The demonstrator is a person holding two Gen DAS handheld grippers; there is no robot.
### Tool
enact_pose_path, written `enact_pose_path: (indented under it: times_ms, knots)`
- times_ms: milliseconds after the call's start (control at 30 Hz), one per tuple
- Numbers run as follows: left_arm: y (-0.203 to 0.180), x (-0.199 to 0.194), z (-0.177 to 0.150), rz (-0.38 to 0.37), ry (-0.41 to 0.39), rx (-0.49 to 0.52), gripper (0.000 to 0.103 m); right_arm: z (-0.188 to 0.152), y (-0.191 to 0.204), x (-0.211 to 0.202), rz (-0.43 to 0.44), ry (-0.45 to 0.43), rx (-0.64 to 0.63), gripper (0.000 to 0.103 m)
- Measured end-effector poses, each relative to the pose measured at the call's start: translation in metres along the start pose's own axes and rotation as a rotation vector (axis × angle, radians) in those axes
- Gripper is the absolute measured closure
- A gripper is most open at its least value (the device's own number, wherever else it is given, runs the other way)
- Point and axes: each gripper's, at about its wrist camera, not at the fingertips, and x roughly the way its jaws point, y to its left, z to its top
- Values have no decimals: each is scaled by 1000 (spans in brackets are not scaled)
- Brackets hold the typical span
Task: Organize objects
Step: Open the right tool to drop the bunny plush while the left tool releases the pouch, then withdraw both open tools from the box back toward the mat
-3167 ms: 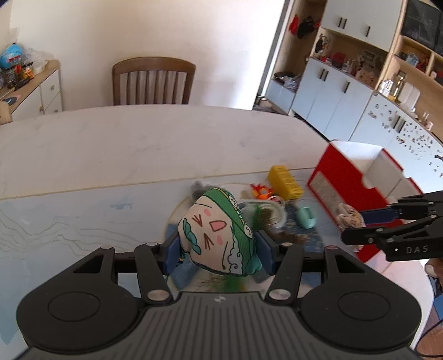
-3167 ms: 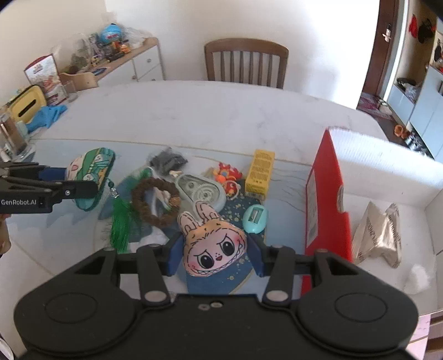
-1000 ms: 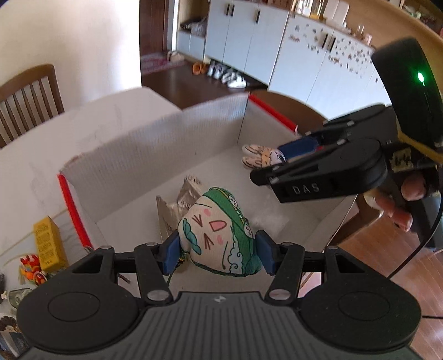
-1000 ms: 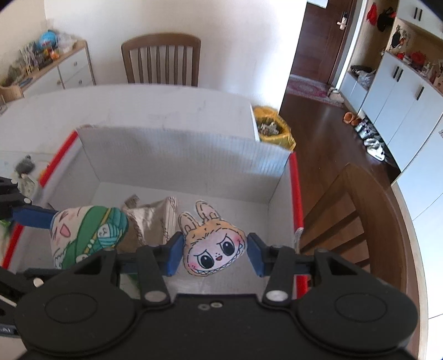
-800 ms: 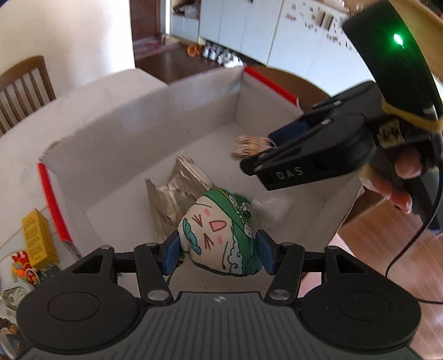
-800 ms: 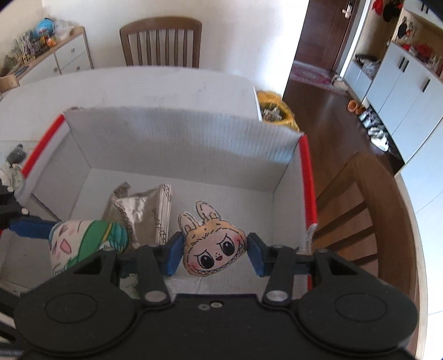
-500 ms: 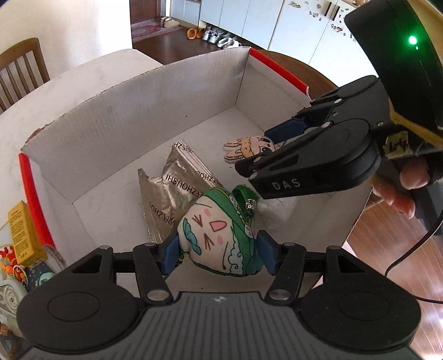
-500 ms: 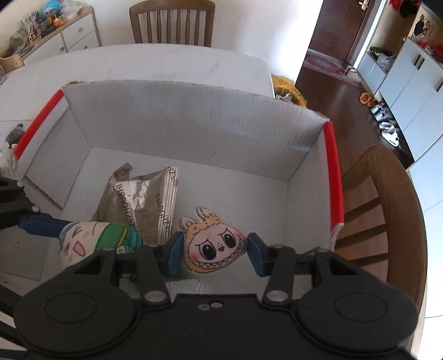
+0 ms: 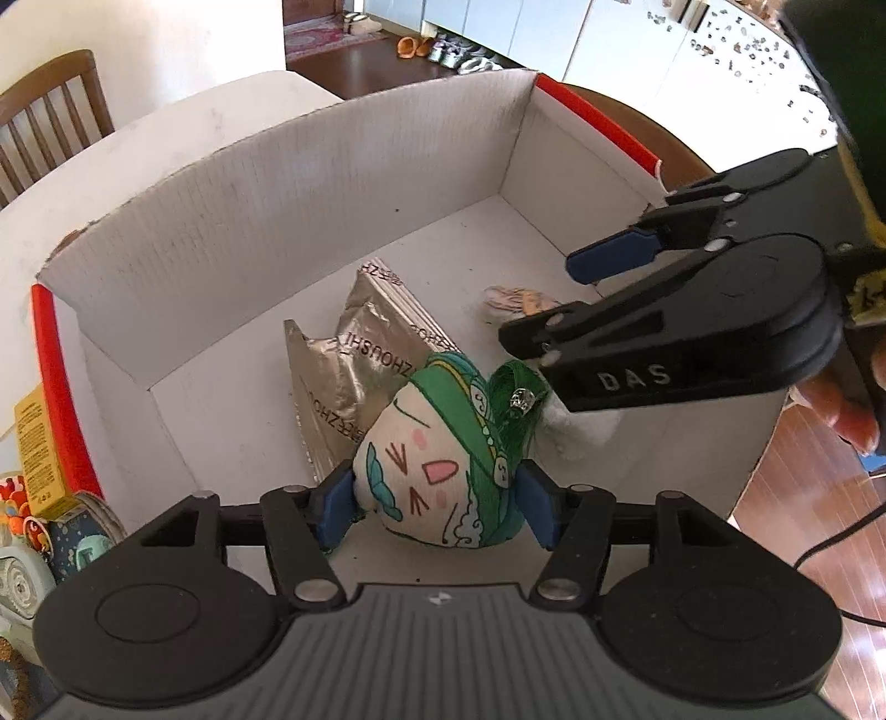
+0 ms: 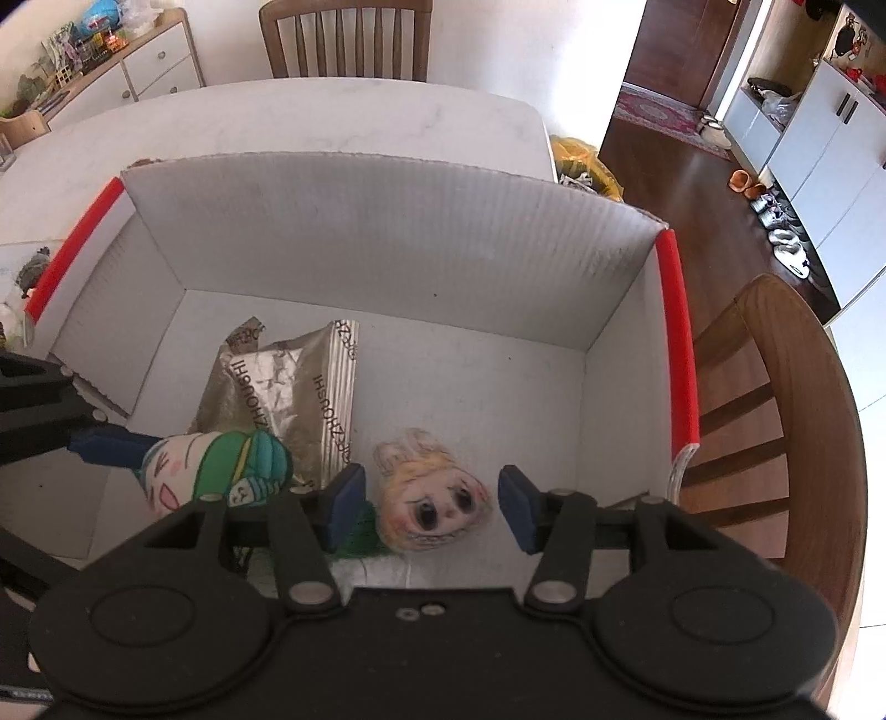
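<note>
Both grippers are over a white cardboard box (image 9: 288,210) with red edges (image 10: 678,332). My left gripper (image 9: 437,507) has its pads spread apart around a green-and-white cat-face pouch (image 9: 443,471), which is tipped over and resting low in the box; the pouch also shows in the right wrist view (image 10: 216,465). My right gripper (image 10: 426,507) is open, and a blurred rabbit-face plush (image 10: 429,498) lies below it, between the pads but apart from them. The right gripper also shows in the left wrist view (image 9: 587,299). A silver foil packet (image 10: 282,387) lies on the box floor.
The box stands at the edge of a white table (image 10: 310,116). Left of the box lie a yellow carton (image 9: 39,443) and small toys (image 9: 22,498). A wooden chair (image 10: 775,421) stands right of the box, another (image 10: 343,33) behind the table. Wooden floor lies beyond.
Both grippers moved from the table to over the box and lowered. The right gripper opened and let the rabbit plush drop. The left gripper's pads spread and the pouch tipped over.
</note>
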Motion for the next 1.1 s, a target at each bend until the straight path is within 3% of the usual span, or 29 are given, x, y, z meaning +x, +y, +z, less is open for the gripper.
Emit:
enact_pose_path:
  times_ms: [133,200,633,1100]
  knots:
    - [-5,1,-4,1,-22,-10,40,0,-4,-8,7,-24,7,45]
    - [-6,-3,-5,2,-38,-5,32,0,-4,-13,13,-40,16,43]
    - [-6,-42,-14,-14,-173,-18,32,-9,4,-64,57,-154,42,40]
    - [0,-110,-42,-14,-329,-37,32,-24,26,-121,81,-287,77,36]
